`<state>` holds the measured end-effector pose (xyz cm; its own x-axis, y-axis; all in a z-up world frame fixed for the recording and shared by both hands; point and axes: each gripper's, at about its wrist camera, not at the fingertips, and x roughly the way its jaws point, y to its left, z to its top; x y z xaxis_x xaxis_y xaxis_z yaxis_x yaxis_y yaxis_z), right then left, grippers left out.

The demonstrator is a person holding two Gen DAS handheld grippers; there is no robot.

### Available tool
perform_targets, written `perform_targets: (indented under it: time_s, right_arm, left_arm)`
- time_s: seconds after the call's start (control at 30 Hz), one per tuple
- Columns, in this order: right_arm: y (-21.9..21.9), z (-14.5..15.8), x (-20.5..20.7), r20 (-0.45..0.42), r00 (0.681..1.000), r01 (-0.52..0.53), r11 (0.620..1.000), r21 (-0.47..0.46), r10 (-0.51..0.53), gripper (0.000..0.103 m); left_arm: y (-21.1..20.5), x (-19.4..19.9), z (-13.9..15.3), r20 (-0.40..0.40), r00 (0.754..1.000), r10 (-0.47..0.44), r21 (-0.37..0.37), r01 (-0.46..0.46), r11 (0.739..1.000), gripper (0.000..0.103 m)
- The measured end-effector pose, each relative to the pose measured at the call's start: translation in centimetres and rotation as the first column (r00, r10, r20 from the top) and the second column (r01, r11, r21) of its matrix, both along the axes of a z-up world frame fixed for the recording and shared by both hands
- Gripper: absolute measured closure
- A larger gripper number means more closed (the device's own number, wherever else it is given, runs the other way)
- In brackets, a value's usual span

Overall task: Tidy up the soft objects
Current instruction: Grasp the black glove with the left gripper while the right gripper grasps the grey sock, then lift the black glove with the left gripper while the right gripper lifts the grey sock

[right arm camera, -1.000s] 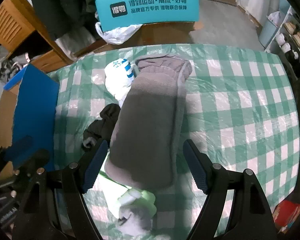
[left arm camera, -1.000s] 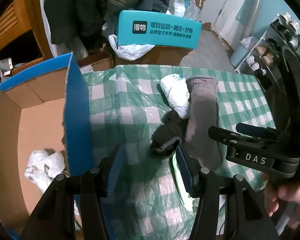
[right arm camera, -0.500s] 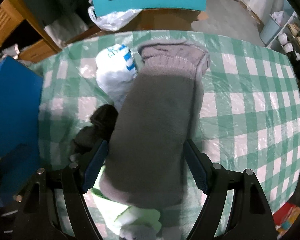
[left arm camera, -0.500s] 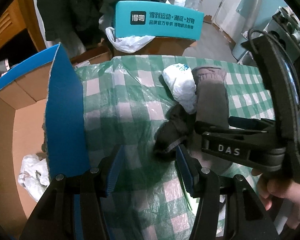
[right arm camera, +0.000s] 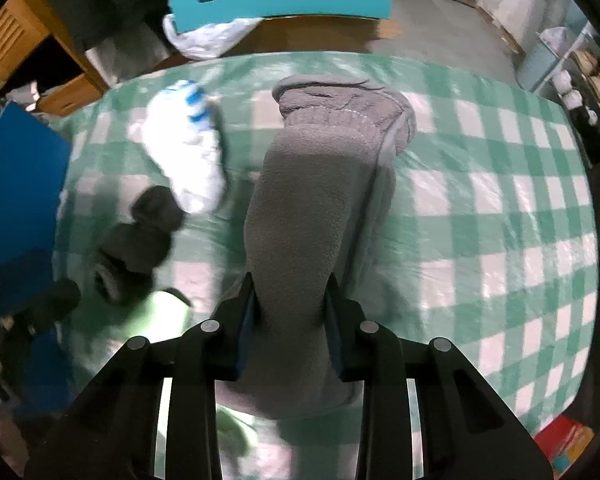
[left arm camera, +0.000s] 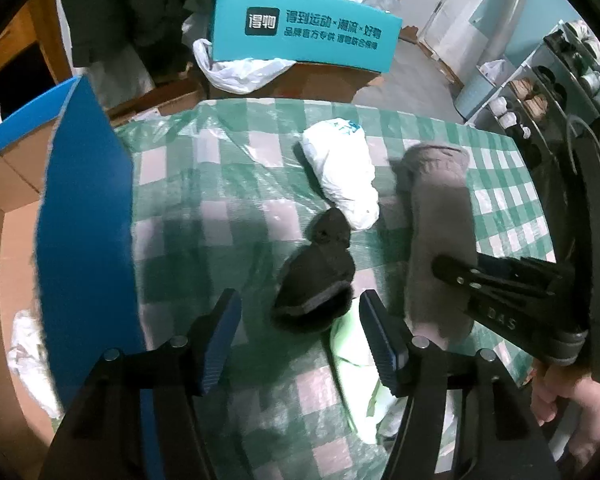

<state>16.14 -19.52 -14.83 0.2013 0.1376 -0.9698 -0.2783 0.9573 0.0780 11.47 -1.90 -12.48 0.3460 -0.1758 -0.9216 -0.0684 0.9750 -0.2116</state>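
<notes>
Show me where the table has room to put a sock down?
Bare cloth lies right of the grey sock, out to the table edge, and between the blue flap and the black sock. It is crowded around the white bag.

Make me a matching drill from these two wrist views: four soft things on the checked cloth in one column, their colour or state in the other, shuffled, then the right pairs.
Column one:
1. long fleece sock
2. small dark sock
3. crumpled plastic bag
4. pale green item

Column two:
A. white with blue print
B. grey, pinched between the right gripper's closing jaws
C. partly under the dark sock's cuff
D. lying between the left gripper's opening jaws, not pressed by them

Pairs: 1-B, 2-D, 3-A, 4-C
</notes>
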Motion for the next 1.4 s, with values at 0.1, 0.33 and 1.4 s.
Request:
perform_targets:
  time_s: [0.1, 0.33, 1.4]
  right_arm:
    - [-1.7, 0.0, -0.1, -0.003, 1.0, 0.023, 1.0, -0.001, -0.023, 0.074]
    - [-4.6, -0.1, 0.0, -0.03, 0.993, 0.12, 0.99, 0.079, -0.118, 0.05]
    - [-4.3, 1.5, -0.2, 0.08, 0.992, 0.088, 0.993, 0.079, -0.095, 0.082]
  left_arm:
    - [-0.5, 0.5, -0.6, -0.019, 1.0, 0.002, -0.022, -0.002, 1.0, 0.04]
    - [-1.8, 1.4, -1.9, -0.053, 0.999, -0.007, -0.014, 0.006, 1.0, 0.04]
    - [-1.5, 0.7, -1.3, 0.001, 1.0, -0.02, 0.063, 0.019, 0.998, 0.071]
